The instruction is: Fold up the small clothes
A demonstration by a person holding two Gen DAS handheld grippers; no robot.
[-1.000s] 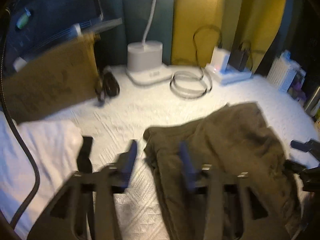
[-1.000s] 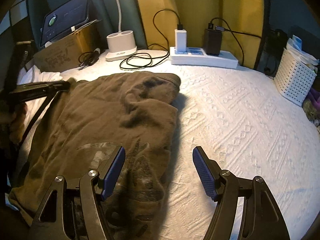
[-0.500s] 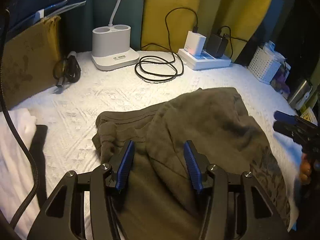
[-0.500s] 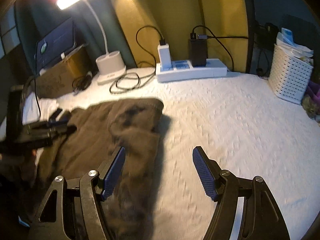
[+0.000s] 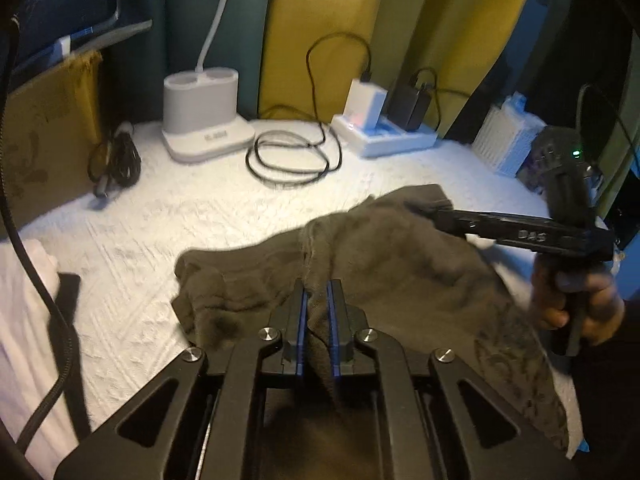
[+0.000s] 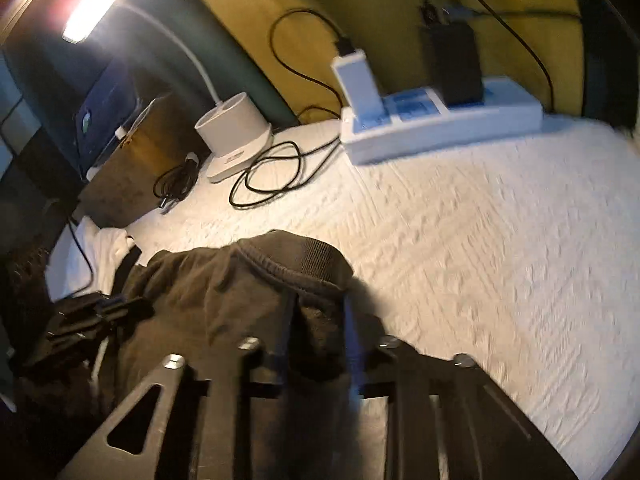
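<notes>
Here the crumpled olive-brown knit garment (image 5: 400,264) lies on the white textured bedspread (image 5: 200,216), the left gripper (image 5: 317,300) and right gripper (image 6: 318,320) having just clamped onto its folds. Thin pinches could slip, and the near black coiled cable (image 5: 292,160) might snag.

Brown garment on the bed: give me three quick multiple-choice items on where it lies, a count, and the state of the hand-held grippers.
1. The brown garment lies on:
A. the white bedspread
B. the cardboard box
C. the white basket

2. Chargers standing on the power strip:
A. one
B. two
C. four

3. The left hand-held gripper is:
A. wide open above the cloth
B. shut on a fold of the garment
C. holding a cable

Key: 1 A, bedspread shows around the garment; 2 B, one white and one black charger; 3 B, its pads pinch a ridge of cloth. The right hand-held gripper also grips the garment.
</notes>
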